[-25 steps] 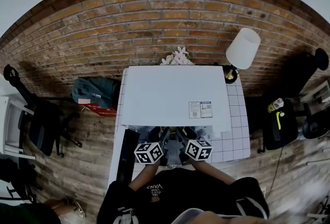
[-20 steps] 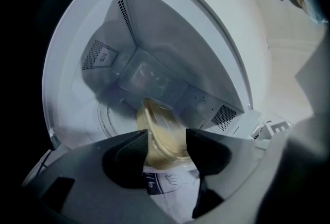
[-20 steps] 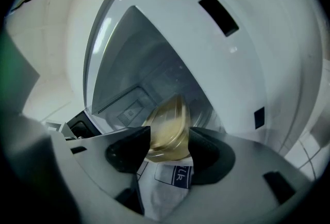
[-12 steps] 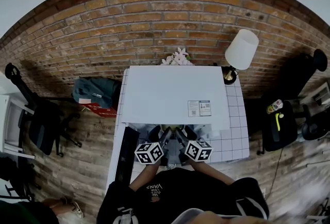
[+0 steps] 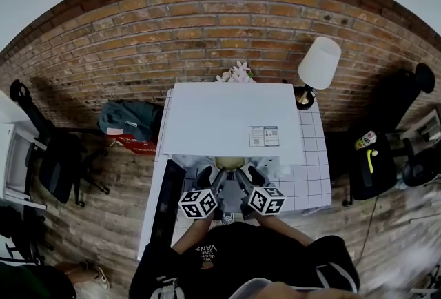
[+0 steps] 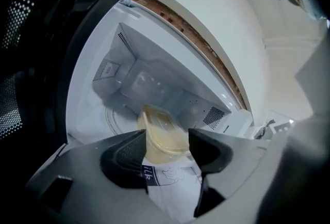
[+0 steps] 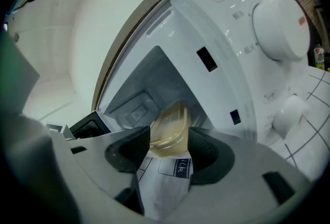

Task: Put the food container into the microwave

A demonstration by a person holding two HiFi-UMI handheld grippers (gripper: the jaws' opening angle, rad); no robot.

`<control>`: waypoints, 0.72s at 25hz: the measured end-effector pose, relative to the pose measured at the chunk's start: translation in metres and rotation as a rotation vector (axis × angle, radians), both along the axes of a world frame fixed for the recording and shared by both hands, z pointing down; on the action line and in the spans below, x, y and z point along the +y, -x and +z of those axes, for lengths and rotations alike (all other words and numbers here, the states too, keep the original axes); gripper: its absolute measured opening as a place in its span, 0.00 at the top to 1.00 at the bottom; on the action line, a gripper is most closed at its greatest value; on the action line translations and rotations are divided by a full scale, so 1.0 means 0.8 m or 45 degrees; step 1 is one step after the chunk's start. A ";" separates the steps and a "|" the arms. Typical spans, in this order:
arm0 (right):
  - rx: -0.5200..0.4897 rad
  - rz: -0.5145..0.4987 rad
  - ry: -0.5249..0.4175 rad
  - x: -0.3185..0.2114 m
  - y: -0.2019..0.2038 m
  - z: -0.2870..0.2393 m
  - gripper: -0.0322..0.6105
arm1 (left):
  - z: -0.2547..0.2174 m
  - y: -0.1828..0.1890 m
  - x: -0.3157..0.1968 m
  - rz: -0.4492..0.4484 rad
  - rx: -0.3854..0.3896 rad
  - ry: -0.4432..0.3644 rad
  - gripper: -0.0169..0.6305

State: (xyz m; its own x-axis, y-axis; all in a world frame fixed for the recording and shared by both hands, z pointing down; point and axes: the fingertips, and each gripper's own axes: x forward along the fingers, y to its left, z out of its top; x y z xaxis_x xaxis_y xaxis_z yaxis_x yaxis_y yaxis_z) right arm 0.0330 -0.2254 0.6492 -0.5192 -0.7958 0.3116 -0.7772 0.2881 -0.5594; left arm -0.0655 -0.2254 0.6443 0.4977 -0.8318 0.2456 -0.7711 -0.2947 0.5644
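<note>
Jaws of left gripper (image 6: pixel 166 135) and right gripper (image 7: pixel 169 134) have just been opening. They stand wide, clear of the translucent yellowish plastic food container (image 5: pixel 229 163) between them inside the white microwave (image 5: pixel 234 118); placement seems done.

A lived-in room that mixes home and office, seen from above. A red brick wall (image 5: pixel 207 22) curves across the top of the frame, above a brown wood-plank floor (image 5: pixel 117 180). At centre, a white box-shaped microwave oven (image 5: pixel 220 122) sits on a white grid-tiled table (image 5: pixel 310 180). A white-shaded table lamp (image 5: pixel 320 63) stands at the table's upper right corner, with pale pink flowers (image 5: pixel 234 74) behind the oven. A black wheeled office chair (image 5: pixel 58 160) stands at far left. A dark teal fabric bag (image 5: pixel 127 120) lies left of the table.
</note>
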 end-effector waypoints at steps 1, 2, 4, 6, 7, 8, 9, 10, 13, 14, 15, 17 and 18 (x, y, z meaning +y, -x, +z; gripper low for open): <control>0.005 -0.003 0.004 0.004 -0.001 0.001 0.62 | 0.000 0.000 0.005 0.002 -0.010 0.001 0.58; 0.012 -0.006 0.008 0.009 -0.001 0.002 0.62 | 0.001 0.000 0.010 0.005 -0.017 0.003 0.58; 0.028 -0.014 0.013 0.017 -0.001 0.005 0.63 | 0.003 0.001 0.020 0.009 -0.025 0.009 0.59; 0.042 -0.027 0.015 0.025 0.000 0.006 0.64 | 0.005 0.000 0.029 0.012 -0.035 0.012 0.59; 0.048 -0.036 0.015 0.028 0.001 0.006 0.66 | 0.005 0.000 0.034 0.013 -0.040 0.014 0.59; 0.055 -0.044 0.013 0.031 0.002 0.006 0.68 | 0.005 -0.001 0.037 0.015 -0.046 0.015 0.59; 0.063 -0.052 0.011 0.034 0.002 0.005 0.72 | 0.005 -0.002 0.041 0.019 -0.051 0.017 0.59; 0.070 -0.058 0.009 0.036 0.003 0.005 0.75 | 0.006 -0.003 0.044 0.025 -0.057 0.018 0.59; 0.091 -0.074 0.006 0.043 0.004 0.006 0.81 | 0.006 -0.006 0.052 0.044 -0.072 0.010 0.64; 0.099 -0.078 0.003 0.044 0.005 0.007 0.83 | 0.005 -0.007 0.054 0.053 -0.074 0.004 0.67; 0.108 -0.082 0.001 0.045 0.006 0.007 0.85 | 0.004 -0.008 0.056 0.062 -0.078 -0.003 0.72; 0.124 -0.086 0.002 0.047 0.007 0.009 0.88 | 0.002 -0.009 0.058 0.081 -0.092 -0.017 0.79; 0.130 -0.086 0.005 0.047 0.008 0.010 0.89 | 0.001 -0.010 0.059 0.090 -0.100 -0.023 0.83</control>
